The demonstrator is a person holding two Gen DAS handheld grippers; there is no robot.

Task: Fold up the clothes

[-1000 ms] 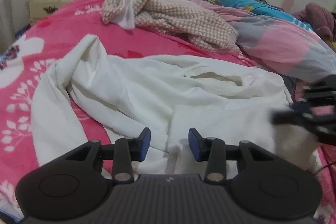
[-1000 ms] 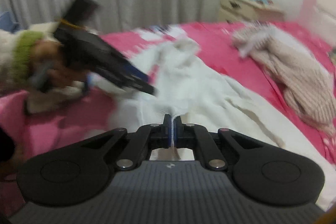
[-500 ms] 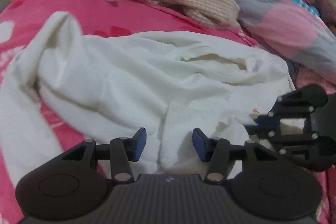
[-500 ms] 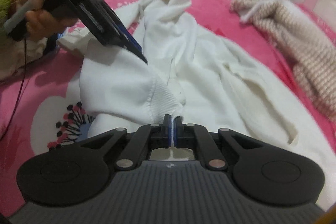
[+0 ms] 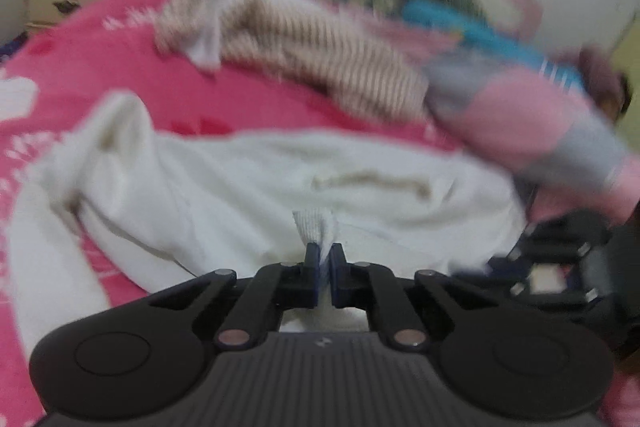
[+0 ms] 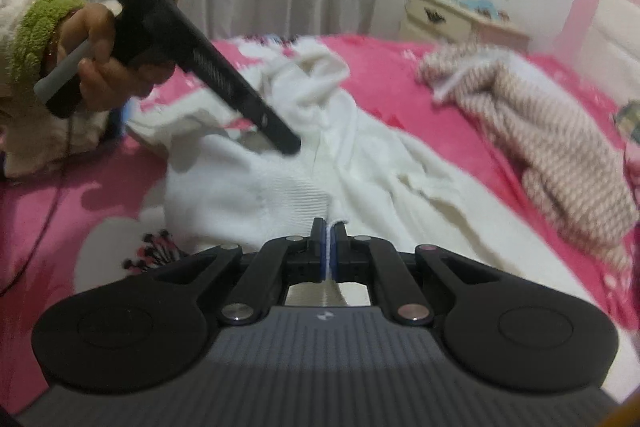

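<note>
Left tool (image 5: pixel 325 259) has just clamped white garment (image 5: pixel 248 179) on pink bed (image 5: pixel 100 75).

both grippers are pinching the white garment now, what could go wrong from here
1. The left gripper, whose jaws have just closed, pinches only a small tuft of the white garment's ribbed edge, so it could slip out when lifted.
2. The right gripper also holds just a thin fold of the hem, and uneven pulling may bunch the fabric rather than flatten it.
3. The striped garment lies close beside it on the pink bedspread and might get dragged along.
</note>
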